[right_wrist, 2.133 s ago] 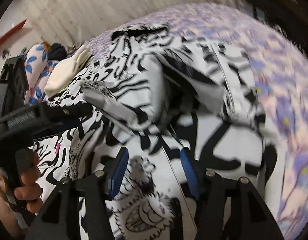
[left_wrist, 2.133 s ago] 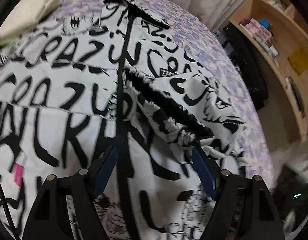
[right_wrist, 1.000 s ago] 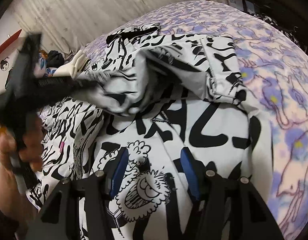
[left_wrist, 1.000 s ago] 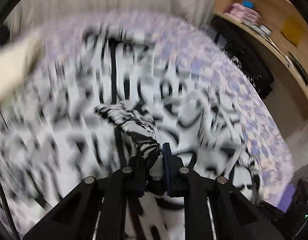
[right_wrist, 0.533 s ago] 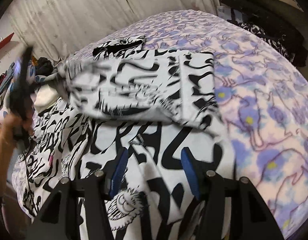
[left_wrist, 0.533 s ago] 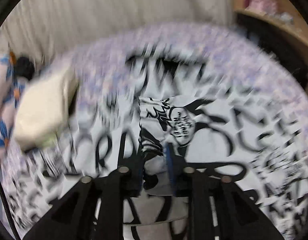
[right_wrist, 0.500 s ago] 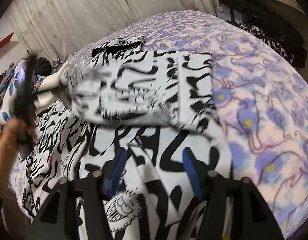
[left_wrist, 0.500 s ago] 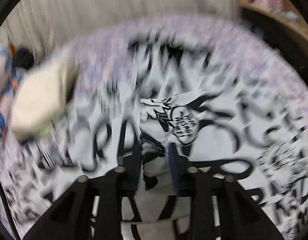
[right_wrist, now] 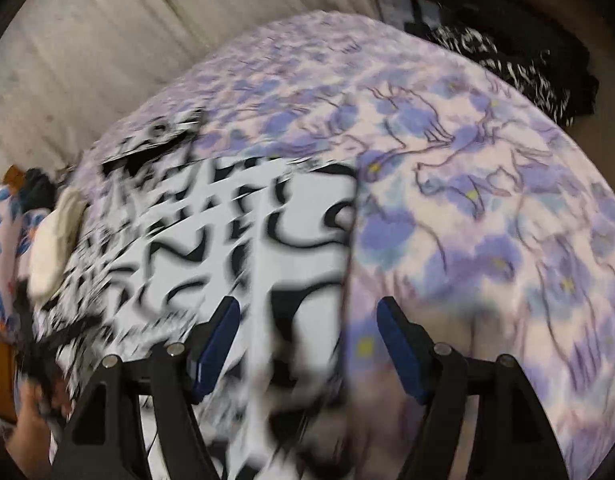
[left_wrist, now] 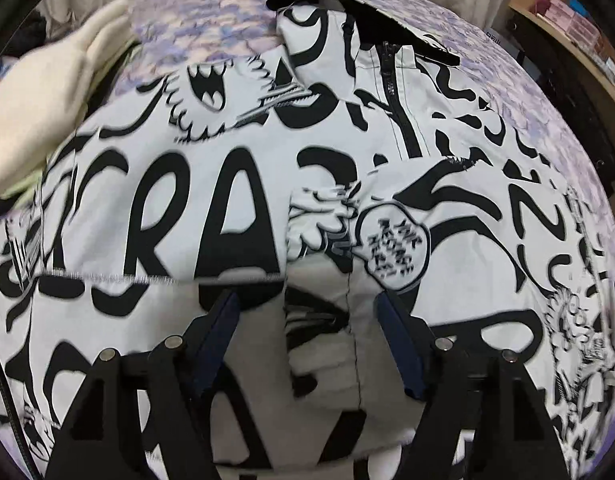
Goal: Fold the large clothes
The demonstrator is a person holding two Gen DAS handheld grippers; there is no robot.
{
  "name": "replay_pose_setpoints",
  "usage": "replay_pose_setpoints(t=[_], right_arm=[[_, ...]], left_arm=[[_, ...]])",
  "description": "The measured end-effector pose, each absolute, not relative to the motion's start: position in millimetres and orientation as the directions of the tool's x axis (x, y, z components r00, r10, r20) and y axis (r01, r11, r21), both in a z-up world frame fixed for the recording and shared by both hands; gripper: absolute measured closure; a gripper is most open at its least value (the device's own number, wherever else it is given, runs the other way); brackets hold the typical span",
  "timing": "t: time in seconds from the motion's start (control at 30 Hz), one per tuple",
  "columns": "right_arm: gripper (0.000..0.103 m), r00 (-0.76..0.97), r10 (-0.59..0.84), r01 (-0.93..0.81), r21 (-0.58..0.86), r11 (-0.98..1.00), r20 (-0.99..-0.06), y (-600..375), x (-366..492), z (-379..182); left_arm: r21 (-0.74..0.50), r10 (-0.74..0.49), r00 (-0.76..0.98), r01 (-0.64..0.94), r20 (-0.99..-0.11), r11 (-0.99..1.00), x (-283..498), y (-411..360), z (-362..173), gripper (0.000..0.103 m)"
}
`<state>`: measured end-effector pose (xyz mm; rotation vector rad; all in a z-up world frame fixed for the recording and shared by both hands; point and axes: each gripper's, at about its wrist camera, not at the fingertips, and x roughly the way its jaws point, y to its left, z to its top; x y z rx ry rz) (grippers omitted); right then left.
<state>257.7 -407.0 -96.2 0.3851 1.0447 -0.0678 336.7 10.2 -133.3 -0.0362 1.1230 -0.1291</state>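
A large white jacket with black graffiti print [left_wrist: 211, 208] lies spread on a bed, its black zip [left_wrist: 389, 76] running up to the collar. One sleeve [left_wrist: 387, 240] lies folded across the chest. My left gripper [left_wrist: 305, 320] is open just above that sleeve's end, holding nothing. In the right wrist view the jacket [right_wrist: 243, 240] is blurred and its right edge lies on the bedspread. My right gripper [right_wrist: 305, 328] is open over that edge, empty.
The bed has a purple flowered bedspread [right_wrist: 487, 200]. A cream pillow [left_wrist: 47, 92] lies at the jacket's upper left. Dark clothes [right_wrist: 527, 64] sit beyond the bed at the right. Wooden shelves [left_wrist: 579, 24] stand to the right. A pale curtain [right_wrist: 127, 28] hangs behind.
My left gripper carried the sleeve across the jacket's chest, then opened and let it go. My right gripper stayed open and swung right toward the jacket's edge.
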Motion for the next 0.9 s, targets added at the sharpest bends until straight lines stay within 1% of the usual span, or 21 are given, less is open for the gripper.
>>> replay_pose_setpoints(t=[0.03, 0.07, 0.1, 0.13, 0.17, 0.2, 0.23, 0.33, 0.4, 0.43, 0.47, 0.5, 0.53, 0.57, 0.67, 0.7, 0.73, 0.8, 0.83, 0.87, 0.9], right_arm=[[0.032, 0.488, 0.14, 0.246, 0.289, 0.925, -0.861, -411, 272, -106], [0.032, 0.469, 0.149, 0.259, 0.297, 0.919, -0.871, -415, 282, -116], [0.032, 0.448, 0.154, 0.273, 0.299, 0.914, -0.881, -416, 288, -123], [0.04, 0.424, 0.147, 0.287, 0.286, 0.914, -0.894, -418, 296, -131], [0.065, 0.43, 0.134, 0.275, 0.271, 0.922, -0.893, -416, 299, -131], [0.087, 0.443, 0.14, 0.254, 0.274, 0.928, -0.885, -414, 302, -126], [0.101, 0.457, 0.132, 0.253, 0.27, 0.929, -0.88, -413, 304, -119], [0.101, 0.52, 0.103, 0.234, 0.257, 0.938, -0.848, -409, 304, -108], [0.1, 0.474, 0.068, 0.239, 0.203, 0.95, -0.878, -405, 308, -124], [0.097, 0.462, 0.043, 0.238, 0.171, 0.956, -0.886, -402, 307, -129], [0.097, 0.466, 0.023, 0.238, 0.15, 0.96, -0.884, -399, 305, -127], [0.097, 0.469, 0.007, 0.24, 0.135, 0.961, -0.883, -398, 303, -123], [0.091, 0.464, -0.021, 0.248, 0.107, 0.963, -0.886, -395, 302, -117], [0.088, 0.455, -0.074, 0.254, 0.05, 0.966, -0.888, -390, 298, -109], [0.088, 0.484, -0.213, 0.246, -0.102, 0.964, -0.849, -370, 281, -86], [0.088, 0.495, -0.222, 0.238, -0.115, 0.964, -0.84, -366, 275, -79], [0.088, 0.499, -0.218, 0.233, -0.113, 0.966, -0.838, -361, 269, -73], [0.088, 0.522, -0.127, 0.194, -0.027, 0.981, -0.843, -351, 257, -63], [0.088, 0.538, -0.077, 0.169, 0.018, 0.985, -0.839, -343, 252, -59], [0.088, 0.546, -0.038, 0.141, 0.046, 0.989, -0.837, -330, 246, -55], [0.088, 0.544, -0.015, 0.12, 0.06, 0.991, -0.839, -319, 244, -54]], left_arm=[[-0.107, -0.141, 0.441, 0.101, -0.886, 0.989, 339, 6, -131, 0.068], [-0.101, -0.138, 0.441, 0.106, -0.887, 0.989, 341, 3, -129, 0.076], [-0.088, -0.125, 0.44, 0.102, -0.889, 0.991, 345, 0, -128, 0.077], [-0.079, -0.118, 0.449, 0.104, -0.886, 0.991, 347, -3, -126, 0.084], [-0.052, -0.102, 0.469, 0.118, -0.877, 0.992, 351, -8, -119, 0.088], [-0.042, -0.098, 0.48, 0.125, -0.872, 0.991, 352, -9, -115, 0.089], [-0.028, -0.089, 0.508, 0.128, -0.857, 0.991, 354, -13, -107, 0.089], [-0.021, -0.081, 0.563, 0.113, -0.822, 0.993, 357, -11, -94, 0.09], [-0.034, -0.08, 0.532, 0.096, -0.843, 0.995, 362, -8, -106, 0.088], [-0.026, -0.071, 0.495, 0.096, -0.866, 0.995, 365, -10, -119, 0.083], [0.005, -0.04, 0.491, 0.091, -0.87, 0.996, 362, -11, -125, 0.078], [0.024, -0.027, 0.509, 0.093, -0.861, 0.995, 358, -10, -126, 0.077], [0.035, -0.022, 0.524, 0.098, -0.851, 0.995, 353, -10, -123, 0.077], [0.041, -0.019, 0.525, 0.102, -0.851, 0.994, 350, -11, -120, 0.077], [0.011, -0.036, 0.511, 0.088, -0.859, 0.996, 339, -4, -107, 0.076], [0.005, -0.032, 0.512, 0.071, -0.858, 0.997, 335, -1, -101, 0.074], [0.011, -0.015, 0.522, 0.046, -0.853, 0.999, 330, 2, -95, 0.069], [0.037, 0.025, 0.561, 0.01, -0.828, 0.999, 318, 3, -84, 0.068], [0.053, 0.036, 0.581, 0.013, -0.813, 0.999, 311, 0, -80, 0.065], [0.078, 0.057, 0.599, 0.01, -0.798, 0.997, 306, -4, -75, 0.058], [0.1, 0.081, 0.617, -0.004, -0.783, 0.995, 300, -8, -72, 0.055]])
